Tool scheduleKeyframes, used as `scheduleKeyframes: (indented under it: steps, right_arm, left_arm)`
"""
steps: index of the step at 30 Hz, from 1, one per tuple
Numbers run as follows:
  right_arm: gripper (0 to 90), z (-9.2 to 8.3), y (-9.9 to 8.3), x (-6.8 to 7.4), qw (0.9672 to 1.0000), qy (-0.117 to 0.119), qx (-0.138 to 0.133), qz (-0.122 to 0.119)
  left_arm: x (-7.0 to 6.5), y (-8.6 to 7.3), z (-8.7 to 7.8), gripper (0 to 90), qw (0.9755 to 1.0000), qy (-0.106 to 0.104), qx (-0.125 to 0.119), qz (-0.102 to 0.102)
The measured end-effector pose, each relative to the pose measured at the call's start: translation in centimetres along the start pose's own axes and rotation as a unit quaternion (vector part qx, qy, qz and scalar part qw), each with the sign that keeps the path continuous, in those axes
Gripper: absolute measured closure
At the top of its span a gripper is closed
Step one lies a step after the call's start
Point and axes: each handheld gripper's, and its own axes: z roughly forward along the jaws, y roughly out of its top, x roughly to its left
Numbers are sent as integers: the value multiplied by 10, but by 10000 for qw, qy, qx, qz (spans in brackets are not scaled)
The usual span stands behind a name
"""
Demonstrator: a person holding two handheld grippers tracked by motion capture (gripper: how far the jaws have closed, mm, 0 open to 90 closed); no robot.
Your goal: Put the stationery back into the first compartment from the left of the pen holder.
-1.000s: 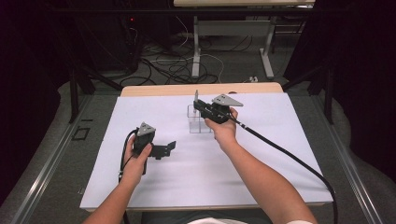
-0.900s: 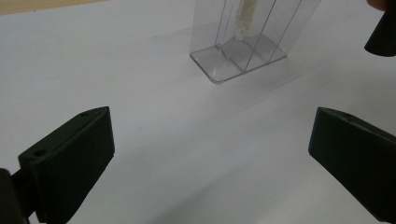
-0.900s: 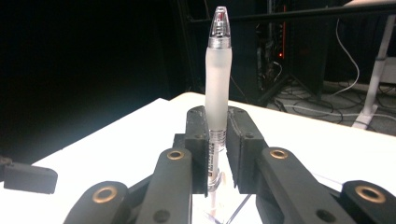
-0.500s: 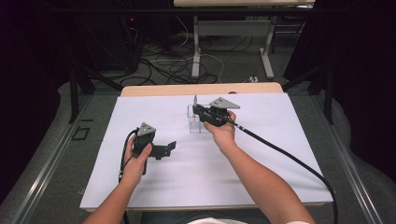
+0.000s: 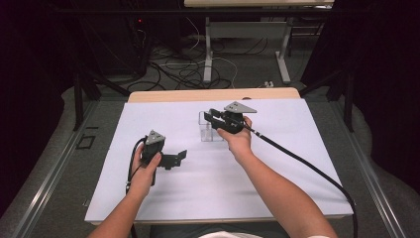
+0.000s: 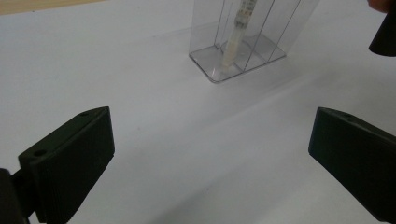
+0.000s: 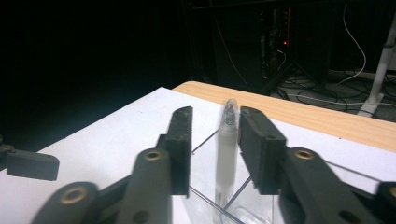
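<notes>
Stands upright in a clear holder: a slim white pen, pale matte barrel, with a see-through rounded cap at the top showing a coiled spring or patterned insert inside. Seen from the left gripper view as a whitish stick with faint coloured marks near its upper part, planted in one of the middle slots of the transparent divided box, whose thin partitions rise as clear walls from a flat base. Sits toward the far centre of the white sheet covering the table, in front of the bare wooden strip. Flanked by the right gripper, jaws having just been opening, now parted narrowly with a slim gap on each side of the pen, pads not pressing it. Held low and nearer, well apart from the holder: the left gripper, jaws spread wide with nothing between them but sheet
</notes>
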Motion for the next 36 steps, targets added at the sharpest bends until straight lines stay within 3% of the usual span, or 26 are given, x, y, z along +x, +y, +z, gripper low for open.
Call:
scheduleKeyframes:
  steps: [10, 16, 19, 21, 25, 28, 34, 36]
  right_arm:
    - [474, -17, 18, -1, 9997, 179, 69, -150]
    - [443, -31, 27, -5, 9996, 193, -177, -58]
    - [375, -38, 34, -8, 9995, 313, 48, 98]
    - [311, -42, 39, -10, 9995, 283, 110, 41]
    - [213, -55, 48, -14, 9986, 185, 488, 26]
    - [161, -64, 54, -17, 9966, 2, 802, -200]
    - [125, -83, 60, -15, 9906, -334, 1097, -746]
    - [89, -88, 60, -14, 9886, -378, 1199, -825]
  left_arm:
    - [1, 0, -1, 2, 10000, 30, 0, -3]
    - [2, 1, -1, 2, 10000, 36, 1, 30]
    - [2, 1, -2, 2, 10000, 24, 40, 19]
    - [3, 1, -2, 2, 10000, 37, 27, -2]
    - [3, 0, -2, 2, 10000, 66, -12, -30]
    - [4, 0, -2, 2, 10000, 58, -30, -45]
    - [4, 0, -3, 2, 9999, 88, -18, -70]
    - [5, 0, -3, 2, 9999, 84, -27, -78]
